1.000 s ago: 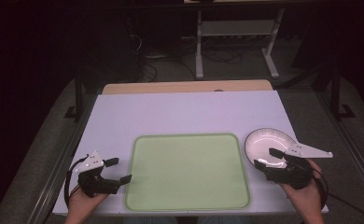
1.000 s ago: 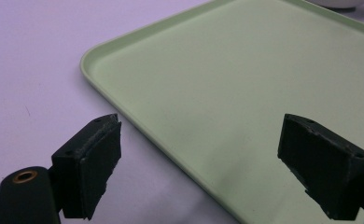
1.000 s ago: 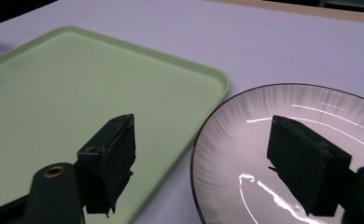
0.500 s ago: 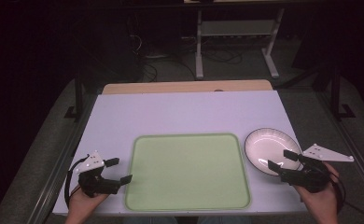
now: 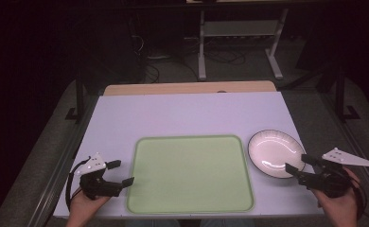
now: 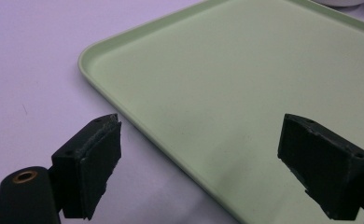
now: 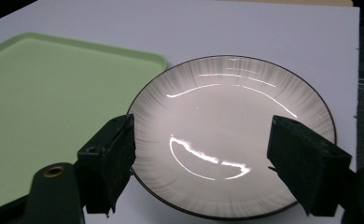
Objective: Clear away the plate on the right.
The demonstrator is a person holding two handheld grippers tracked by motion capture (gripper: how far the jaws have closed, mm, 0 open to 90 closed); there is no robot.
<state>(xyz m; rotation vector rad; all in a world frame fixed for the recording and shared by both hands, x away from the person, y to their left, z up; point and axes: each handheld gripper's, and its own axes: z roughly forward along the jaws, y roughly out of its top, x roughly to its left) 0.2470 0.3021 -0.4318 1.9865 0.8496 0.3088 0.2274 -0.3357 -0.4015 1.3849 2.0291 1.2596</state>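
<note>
we have our right gripper (image 5: 300, 166) at the near rim of the white plate (image 5: 273, 152), jaws spread wide and gripping nothing; in the right gripper view the plate (image 7: 227, 126) sits between and just past the 2 jaws, flat on the table (image 5: 192, 113), just beside the right edge of the green tray (image 5: 189, 172). we judge this wide spread is there to take the rim, since a shallow plate lying flat offers only its edge to pinch. our left gripper (image 5: 118, 172) rests at the tray's left edge, its jaws also wide apart and empty; in the left gripper view the tray's (image 6: 245, 93) near rim runs between them, so we read it as placed to steady or take the tray. the tray is bare, which suggests the plate belongs on it next.
</note>
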